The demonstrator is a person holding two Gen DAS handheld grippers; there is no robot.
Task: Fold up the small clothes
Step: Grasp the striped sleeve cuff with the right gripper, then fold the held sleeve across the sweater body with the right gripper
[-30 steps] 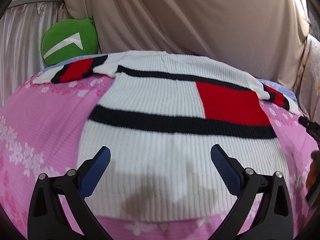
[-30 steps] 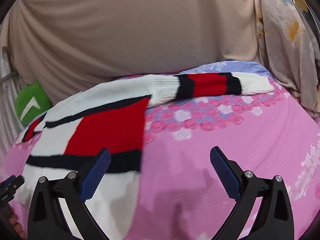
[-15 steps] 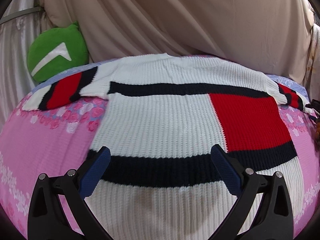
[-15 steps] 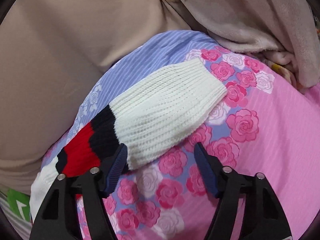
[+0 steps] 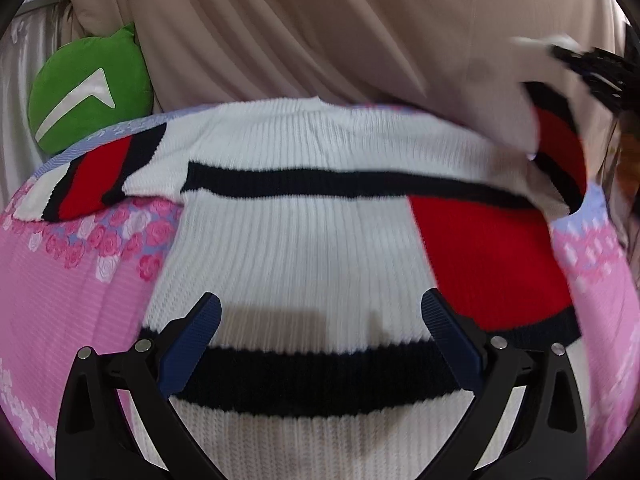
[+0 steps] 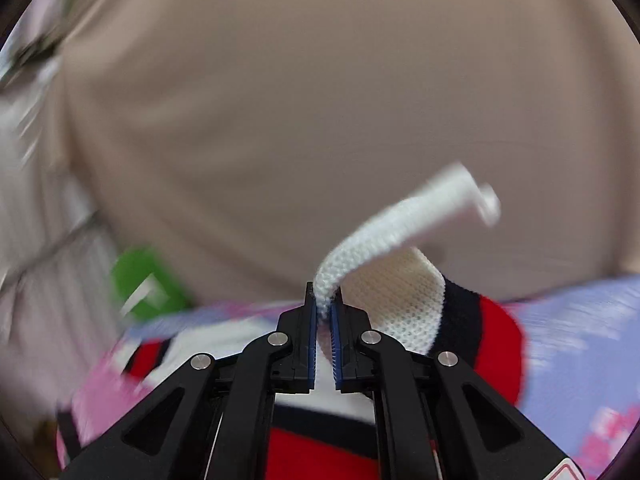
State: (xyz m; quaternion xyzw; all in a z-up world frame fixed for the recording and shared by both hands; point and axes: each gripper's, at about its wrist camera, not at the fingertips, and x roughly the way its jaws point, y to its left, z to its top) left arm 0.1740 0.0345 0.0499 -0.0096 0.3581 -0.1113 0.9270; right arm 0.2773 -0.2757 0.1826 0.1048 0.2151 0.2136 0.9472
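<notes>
A white knit sweater with black stripes and a red block lies flat on the pink floral bedspread. Its left sleeve lies spread out to the left. My left gripper is open and hovers low over the sweater's body. My right gripper is shut on the white cuff of the right sleeve and holds it lifted off the bed. In the left wrist view that sleeve is raised at the right, with the right gripper blurred above it.
A beige draped cloth rises behind the bed. A green cushion leans at the back left. It also shows blurred in the right wrist view.
My right gripper closed on the right sleeve's cuff and lifted it off the bed. My left gripper moved forward over the sweater's body and stayed open.
</notes>
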